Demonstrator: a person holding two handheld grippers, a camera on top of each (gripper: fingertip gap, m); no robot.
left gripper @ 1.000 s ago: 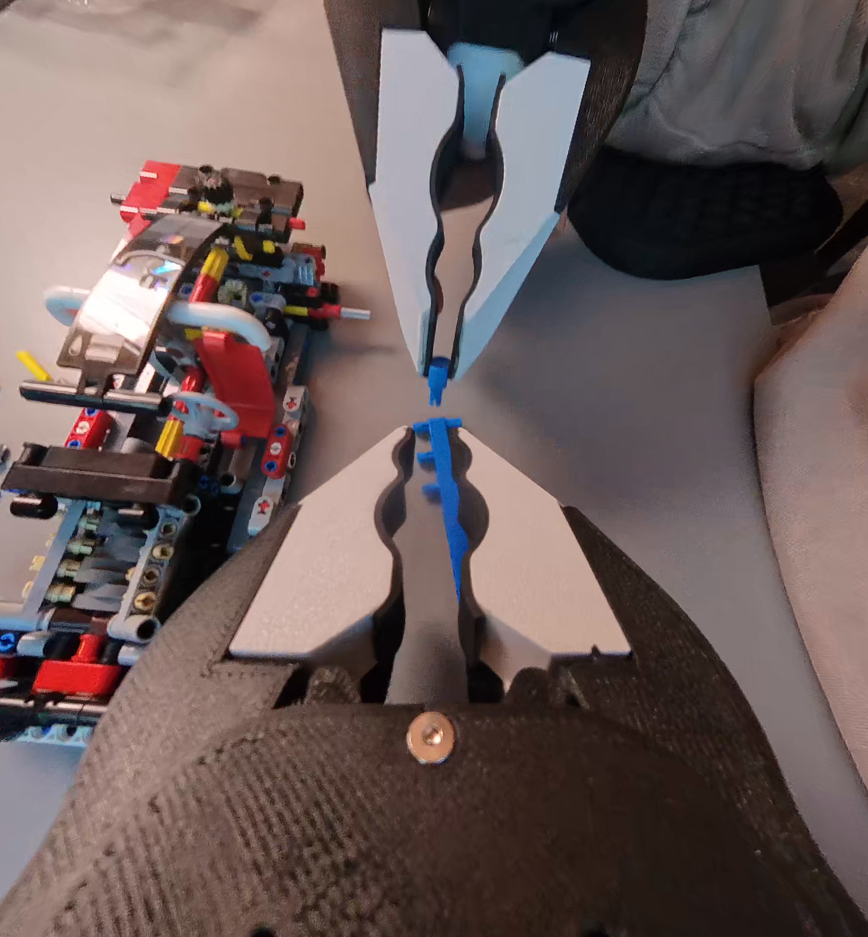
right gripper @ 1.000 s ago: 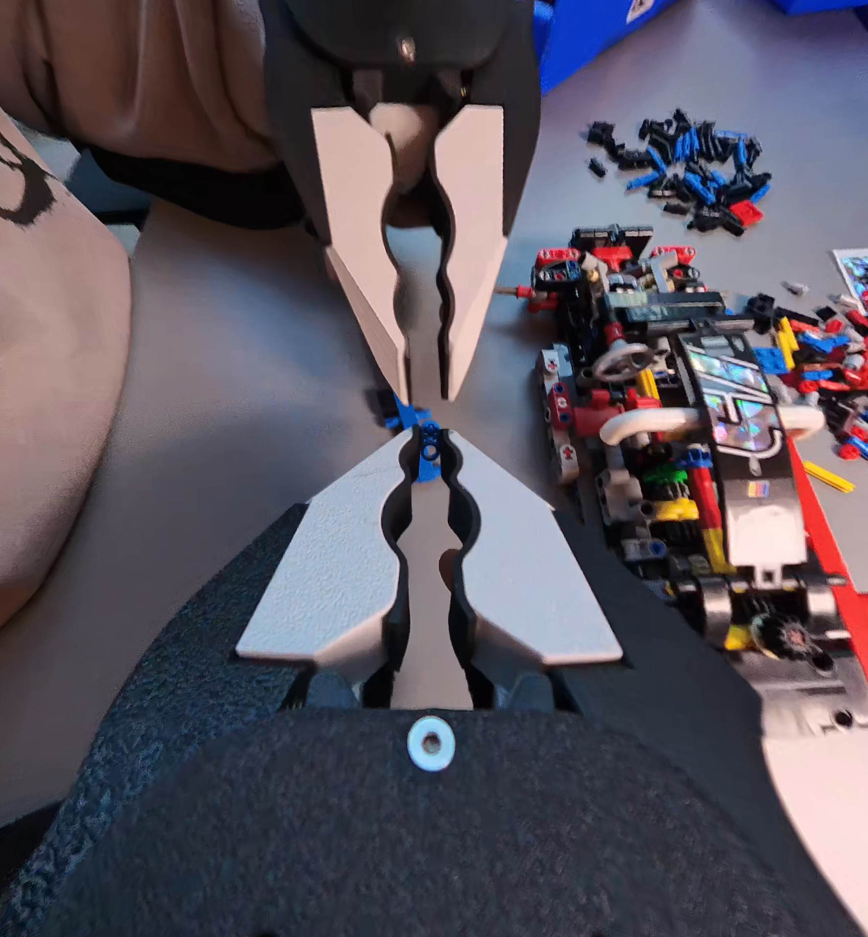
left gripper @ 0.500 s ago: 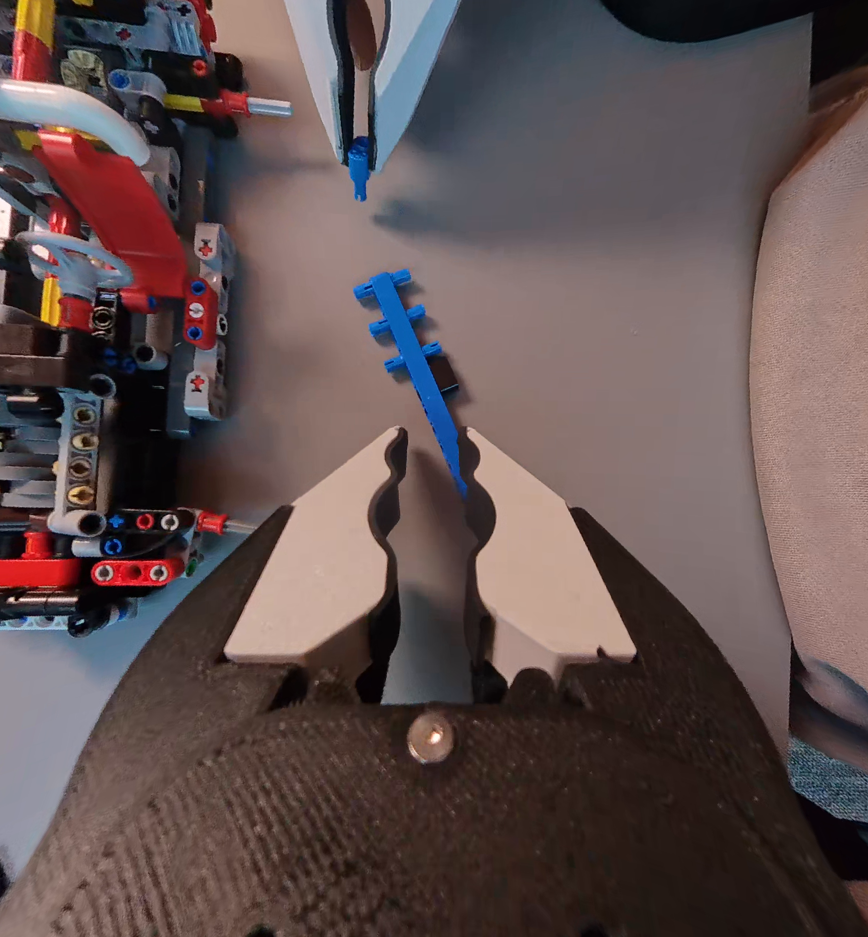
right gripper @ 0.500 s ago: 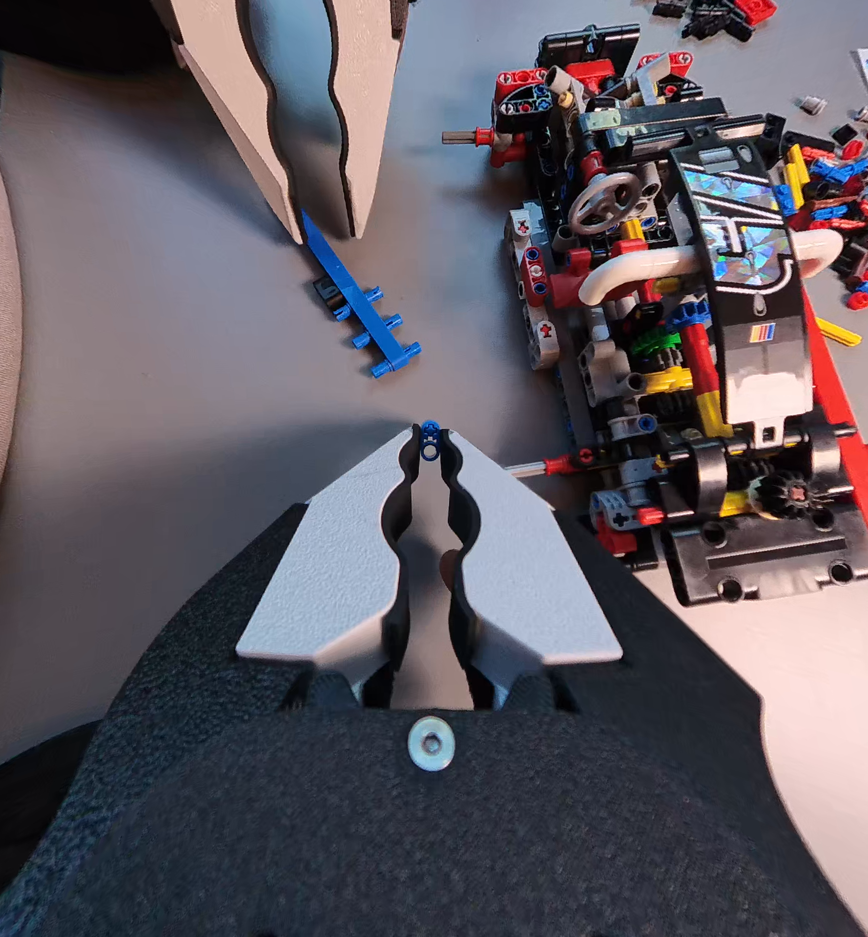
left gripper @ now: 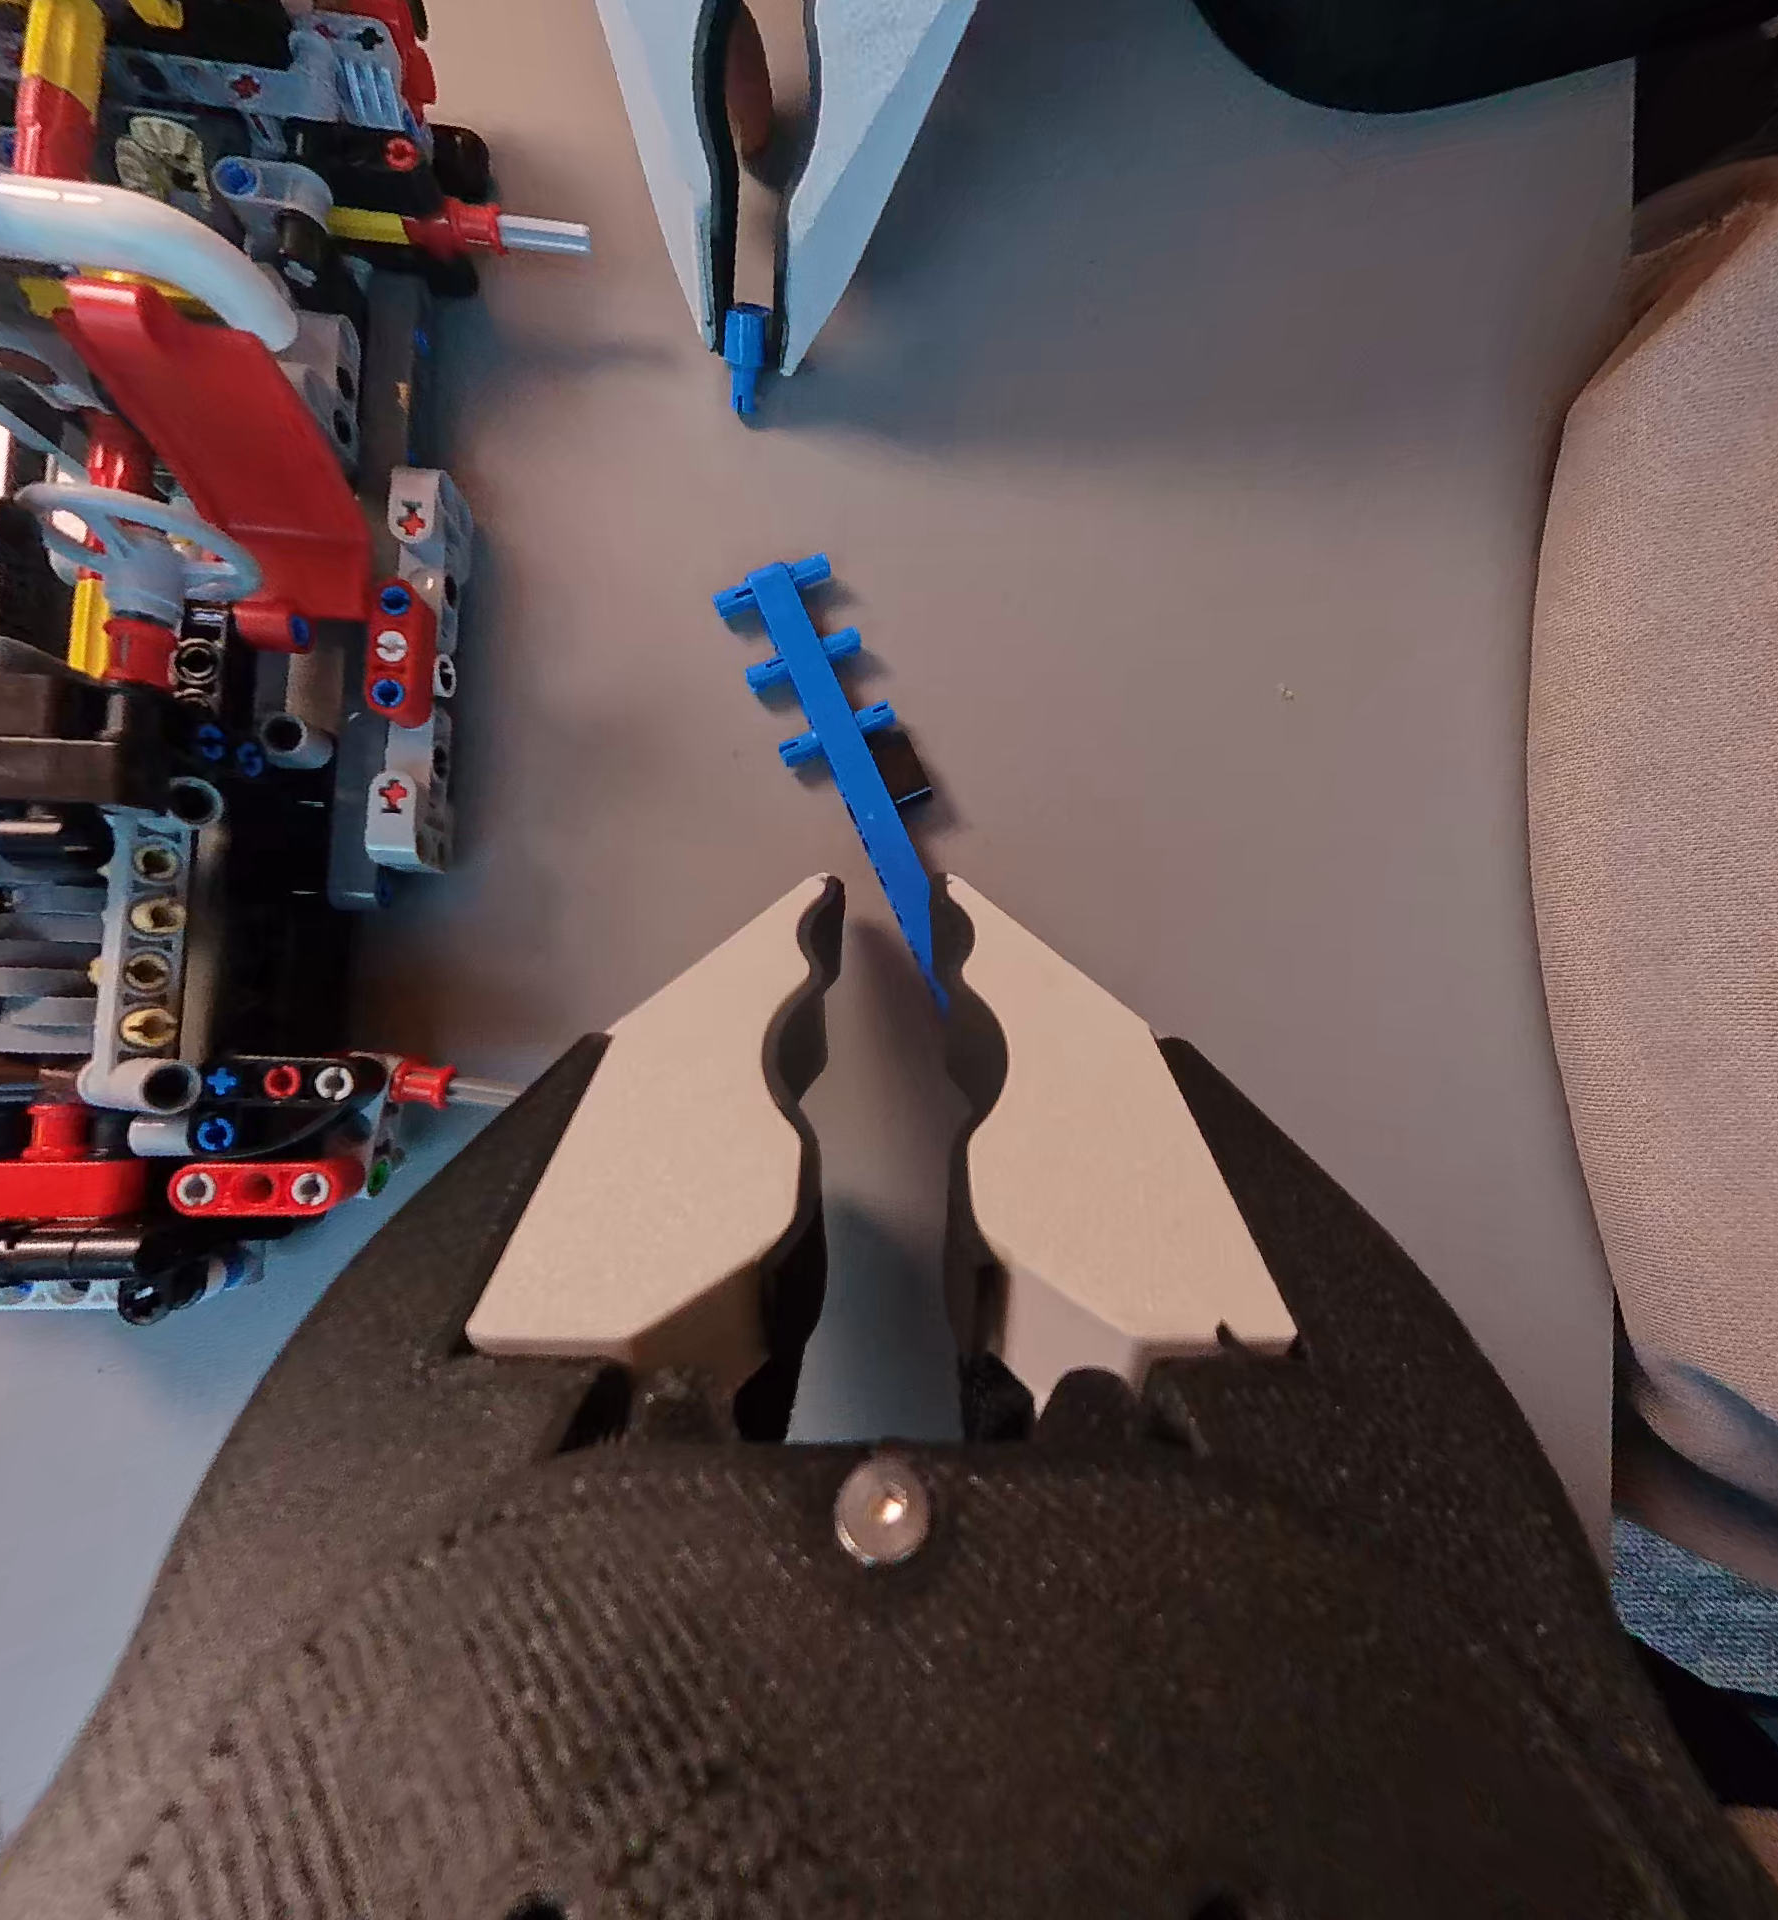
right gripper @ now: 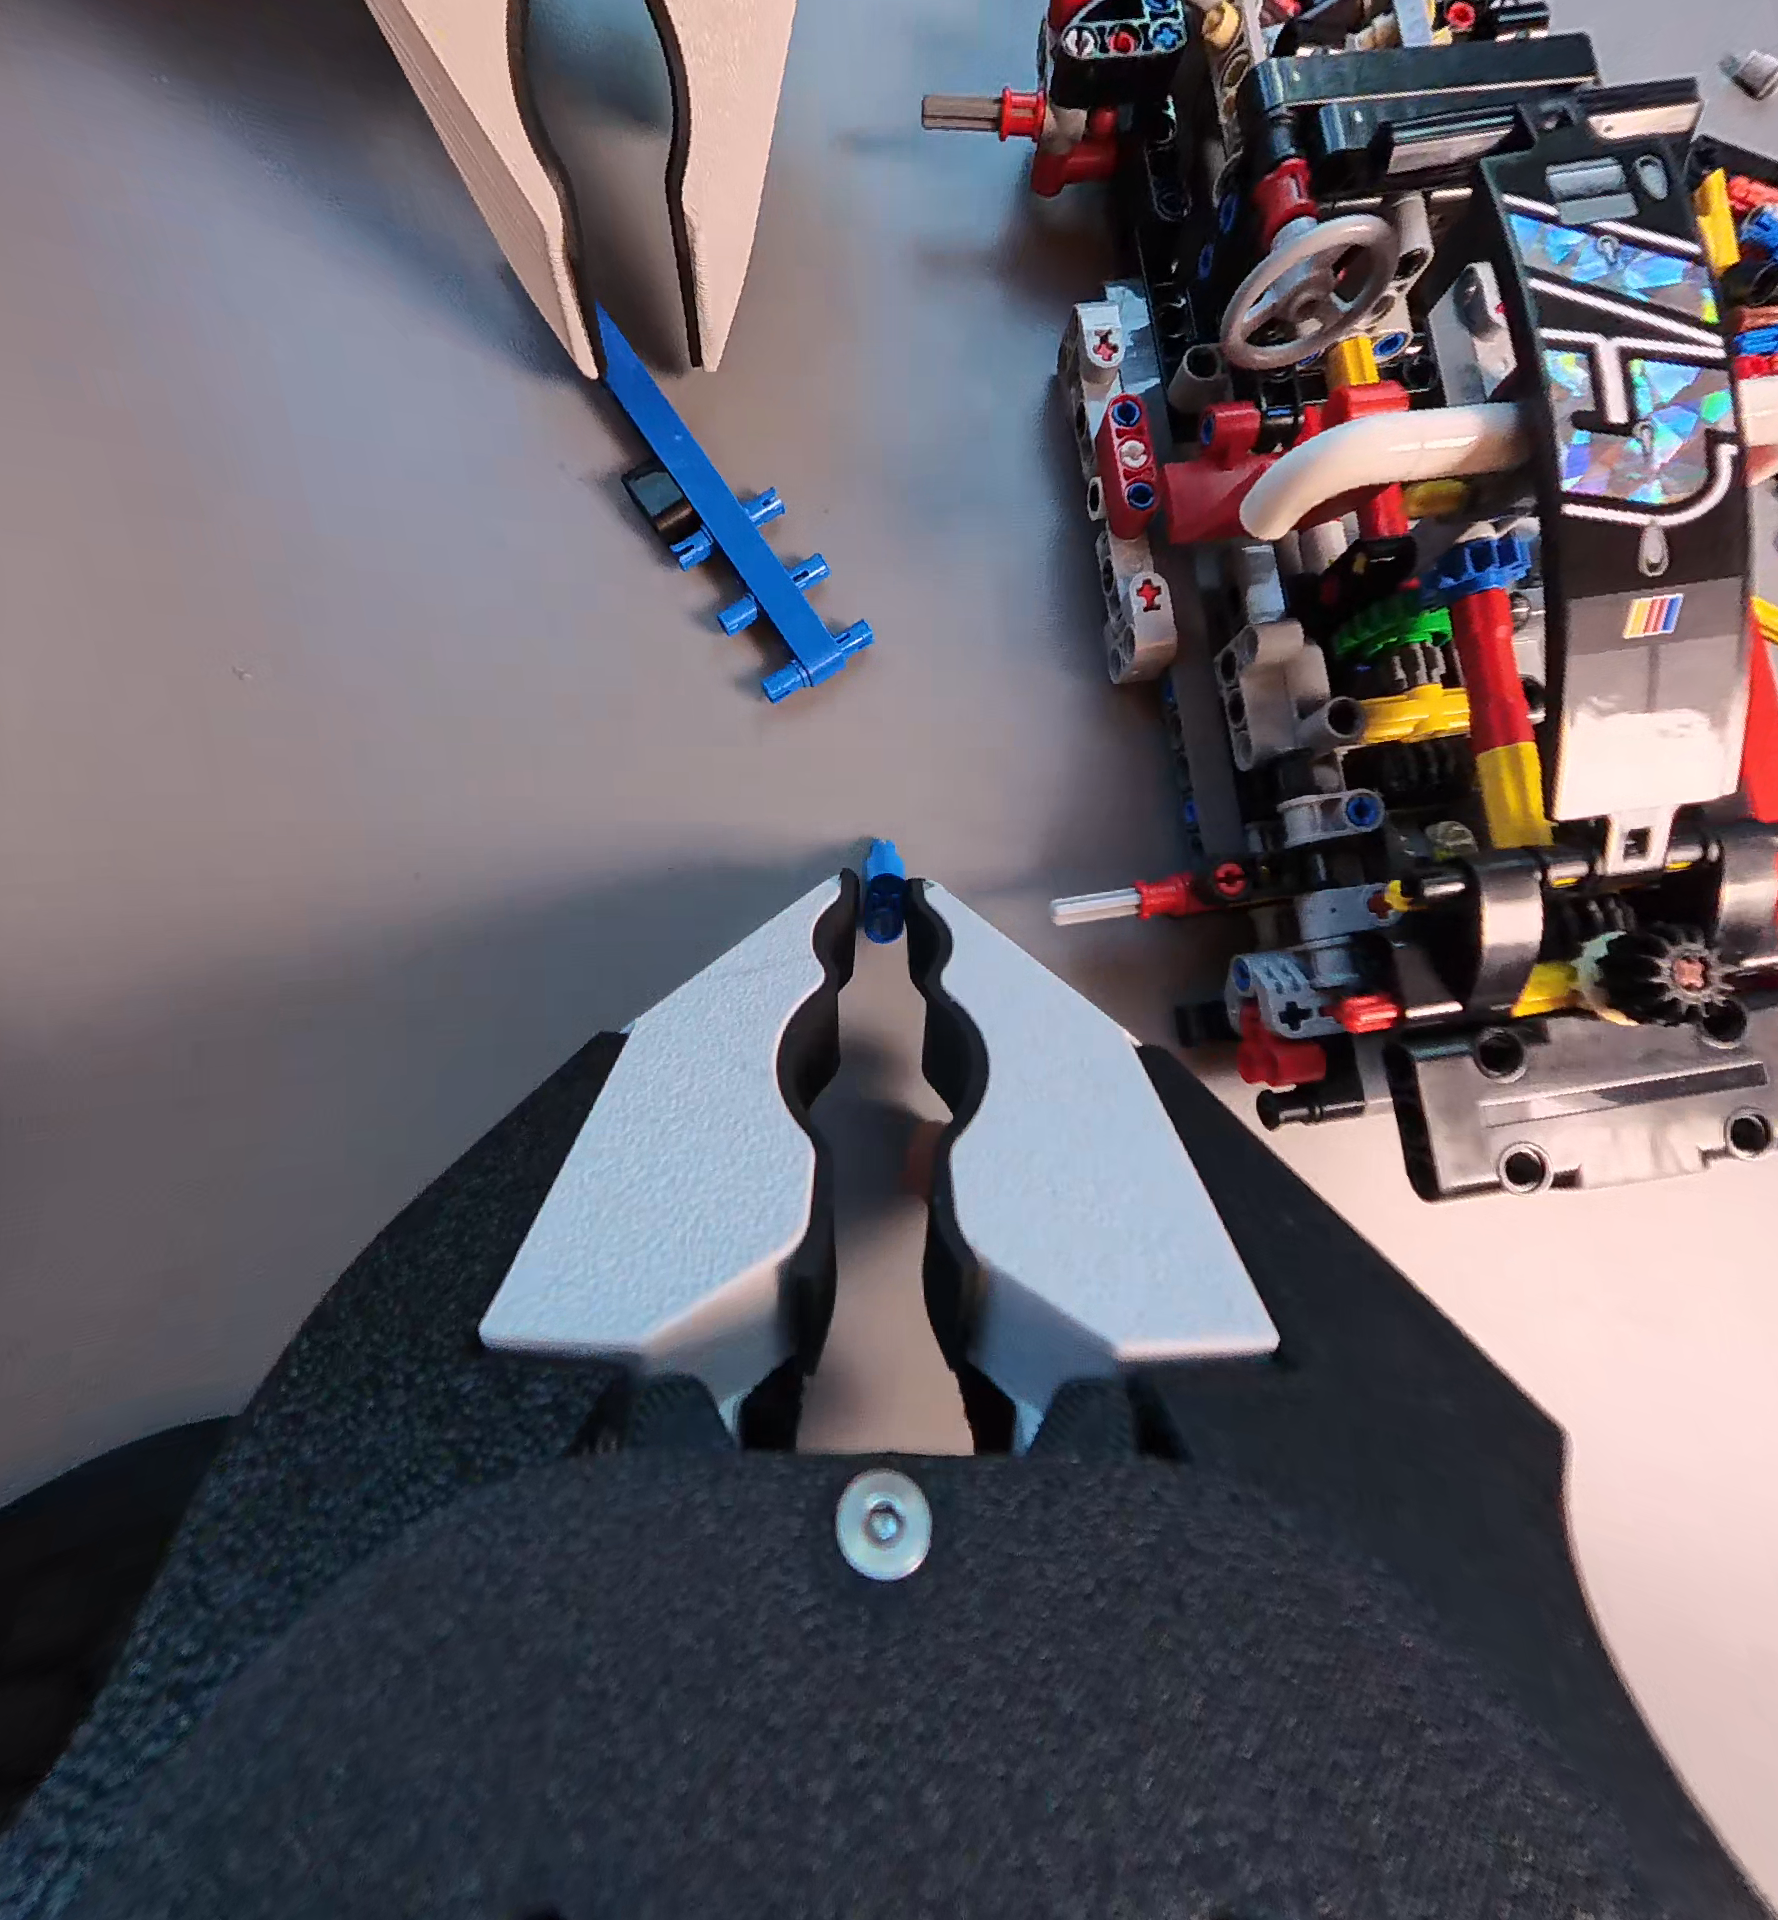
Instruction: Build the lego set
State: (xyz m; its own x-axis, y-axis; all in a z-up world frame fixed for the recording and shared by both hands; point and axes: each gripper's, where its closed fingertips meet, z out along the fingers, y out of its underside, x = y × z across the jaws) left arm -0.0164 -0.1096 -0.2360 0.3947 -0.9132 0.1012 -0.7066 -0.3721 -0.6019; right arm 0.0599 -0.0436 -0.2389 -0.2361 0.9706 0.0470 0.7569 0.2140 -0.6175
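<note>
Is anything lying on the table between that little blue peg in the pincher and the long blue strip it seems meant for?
Nothing visible. Only bare grey table separates the blue peg in the right gripper from the blue strip. The car model sits off to the side.

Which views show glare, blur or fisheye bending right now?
Right wrist view: sharp; holographic glare on the car model's black panel; table shadowed at left, brighter lower right. Left wrist view: blue beam sharp, casting a soft shadow; the model bends and softens slightly towards the left edge.
</note>
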